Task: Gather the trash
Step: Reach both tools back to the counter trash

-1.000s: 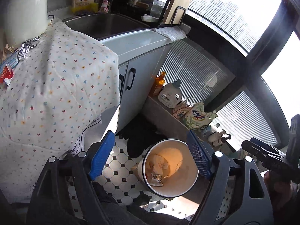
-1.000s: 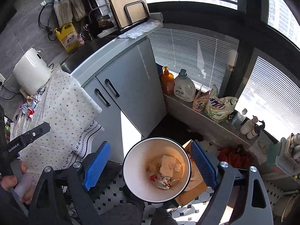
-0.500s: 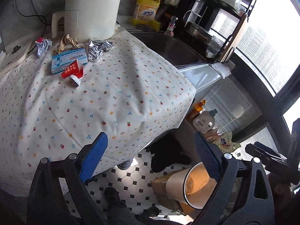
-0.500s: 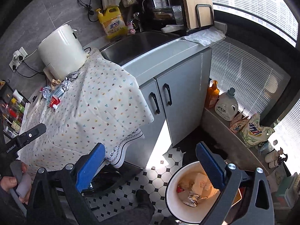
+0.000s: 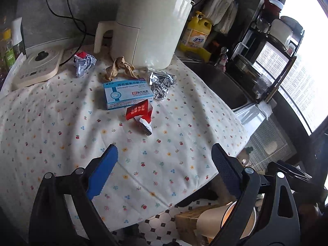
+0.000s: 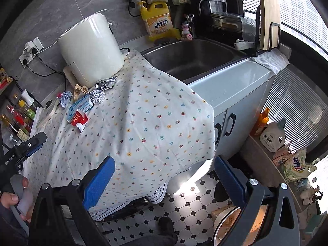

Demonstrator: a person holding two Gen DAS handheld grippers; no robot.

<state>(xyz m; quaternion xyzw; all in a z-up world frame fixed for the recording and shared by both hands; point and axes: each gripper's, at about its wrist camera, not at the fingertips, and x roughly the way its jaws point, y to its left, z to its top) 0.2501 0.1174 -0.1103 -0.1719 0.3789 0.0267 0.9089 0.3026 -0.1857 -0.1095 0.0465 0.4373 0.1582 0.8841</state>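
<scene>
**Next piece of trash to be reached for on the worktop**

The step in hand is judged to be a fresh pick-up: both hand-held grippers are empty and are pointed at the worktop point(image 5: 51, 135), which is covered by a flowered cloth. The left hand-held gripper point(image 5: 164, 164) is held wide above the near part of the cloth, nothing between its pads. The right hand-held gripper point(image 6: 164, 176) is likewise wide and empty, beside the cloth's hanging corner.

The trash is gathered at the far side, in front of the white appliance point(image 5: 147, 24): a red wrapper point(image 5: 140, 114) nearest, touching a blue box point(image 5: 128, 93), then crumpled foil point(image 5: 161, 83), brown paper point(image 5: 120, 67) and a further crumpled wrapper point(image 5: 84, 62). The bin point(image 6: 231, 223) is on the floor, well apart from them, with some trash seemingly inside.

The next move is judged to call for the left hand-held gripper to be carried forward and lowered over the red wrapper, then closed. Care is needed that the cloth is not pinched along with it.
</scene>
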